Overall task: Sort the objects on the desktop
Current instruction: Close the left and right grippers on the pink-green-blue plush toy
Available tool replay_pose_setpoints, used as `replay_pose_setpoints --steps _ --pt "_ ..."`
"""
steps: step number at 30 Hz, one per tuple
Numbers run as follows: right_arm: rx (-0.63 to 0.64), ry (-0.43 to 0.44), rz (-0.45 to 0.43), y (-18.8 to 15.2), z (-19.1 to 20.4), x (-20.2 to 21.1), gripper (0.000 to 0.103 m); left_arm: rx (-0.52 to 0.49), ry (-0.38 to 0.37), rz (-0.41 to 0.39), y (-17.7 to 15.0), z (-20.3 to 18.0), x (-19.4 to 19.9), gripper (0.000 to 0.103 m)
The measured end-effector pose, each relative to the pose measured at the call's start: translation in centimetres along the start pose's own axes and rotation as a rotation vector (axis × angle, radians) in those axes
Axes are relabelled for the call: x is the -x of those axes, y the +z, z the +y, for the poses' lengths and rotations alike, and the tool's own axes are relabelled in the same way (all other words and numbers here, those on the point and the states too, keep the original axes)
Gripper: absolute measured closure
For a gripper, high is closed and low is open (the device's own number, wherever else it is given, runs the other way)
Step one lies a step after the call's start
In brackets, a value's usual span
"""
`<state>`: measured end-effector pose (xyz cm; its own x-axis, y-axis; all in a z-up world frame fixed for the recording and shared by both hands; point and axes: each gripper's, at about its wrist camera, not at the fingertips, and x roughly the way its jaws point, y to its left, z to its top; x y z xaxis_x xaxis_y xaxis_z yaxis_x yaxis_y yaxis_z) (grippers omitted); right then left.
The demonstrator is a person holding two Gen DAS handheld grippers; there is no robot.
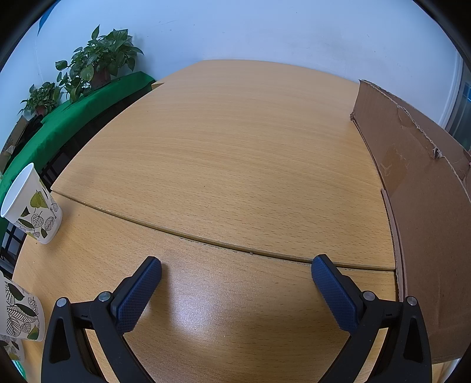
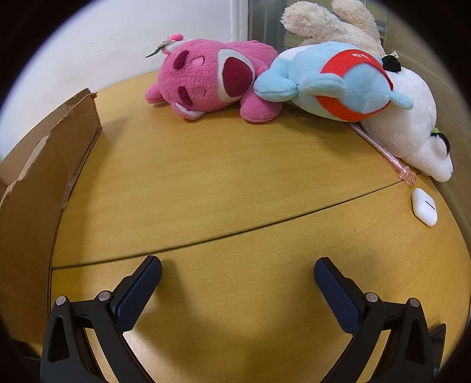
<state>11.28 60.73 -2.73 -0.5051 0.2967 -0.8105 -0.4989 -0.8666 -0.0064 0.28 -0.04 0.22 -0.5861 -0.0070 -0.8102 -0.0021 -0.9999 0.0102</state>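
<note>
My left gripper (image 1: 237,265) is open above bare wooden table (image 1: 223,153), nothing between its fingers. Two leaf-printed paper cups stand at its left: one upright (image 1: 32,206), one at the frame edge (image 1: 20,312). A cardboard box (image 1: 424,188) stands along its right. My right gripper (image 2: 238,266) is open too, low over the table. Ahead of it lie a pink plush (image 2: 212,79), a blue and red plush (image 2: 338,79), a white plush (image 2: 412,123) and a cream plush (image 2: 329,23). A pink pen (image 2: 382,148) and a white earbud case (image 2: 424,206) lie at the right.
The same cardboard box (image 2: 38,182) walls off the left of the right wrist view. A green-covered bench (image 1: 73,123) with potted plants (image 1: 97,59) stands beyond the table's left edge. A seam (image 2: 235,232) crosses the tabletop. A white wall is behind.
</note>
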Motion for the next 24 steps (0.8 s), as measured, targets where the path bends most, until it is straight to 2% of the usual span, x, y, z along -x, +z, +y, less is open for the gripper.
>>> replay_pose_setpoints --steps 3,5,7,8,10,12,13,14,17,19,20,21,22,24 --pt "-0.038 -0.014 0.057 -0.7 -0.5 0.8 0.0 0.0 0.002 0.0 0.2 0.1 -0.2 0.0" --pt "-0.062 0.011 0.066 -1.3 -0.8 2.6 0.0 -0.015 -0.008 0.021 -0.1 -0.1 0.2 0.0" --pt "-0.043 0.044 0.009 -2.0 -0.6 5.3 0.0 -0.023 -0.041 0.087 -0.3 0.1 0.7 0.0" --pt "-0.024 0.059 -0.013 -2.2 0.0 7.8 0.001 -0.02 -0.076 0.104 -0.7 0.3 1.7 0.0" --pt "0.013 0.108 -0.064 -2.7 1.2 12.3 0.001 -0.007 -0.146 0.087 -1.8 0.4 5.3 0.0" --pt "0.108 0.205 -0.161 -3.3 3.8 17.9 0.001 -0.004 -0.226 0.06 -2.8 0.3 9.6 0.0" --pt "0.168 0.253 -0.219 -3.9 5.5 20.0 0.0 0.0 -0.262 0.078 -2.6 0.5 10.9 0.0" --pt "0.213 0.321 -0.233 -4.0 6.7 22.2 0.0 0.008 -0.336 0.072 -3.1 0.5 13.3 0.0" --pt "0.363 0.561 -0.301 -7.5 11.7 26.3 0.0 0.006 -0.549 0.027 -5.8 -0.5 18.4 0.0" --pt "0.434 0.697 -0.193 -8.2 15.7 26.8 0.0 -0.017 -0.656 0.027 -7.7 -1.4 20.8 0.0" --pt "0.474 0.769 -0.177 -9.9 17.5 27.5 0.001 -0.034 -0.664 0.052 -8.1 -2.0 21.3 0.0" --pt "0.527 0.809 -0.122 -11.4 20.2 26.8 0.001 -0.065 -0.635 0.112 -7.9 -2.9 20.8 0.0" --pt "0.556 0.835 -0.081 -12.5 21.8 26.5 0.001 -0.092 -0.639 0.153 -8.4 -3.5 20.7 0.001" --pt "0.63 0.879 -0.007 -15.4 25.4 26.2 0.001 -0.105 -0.675 0.171 -9.8 -3.5 21.5 0.002"
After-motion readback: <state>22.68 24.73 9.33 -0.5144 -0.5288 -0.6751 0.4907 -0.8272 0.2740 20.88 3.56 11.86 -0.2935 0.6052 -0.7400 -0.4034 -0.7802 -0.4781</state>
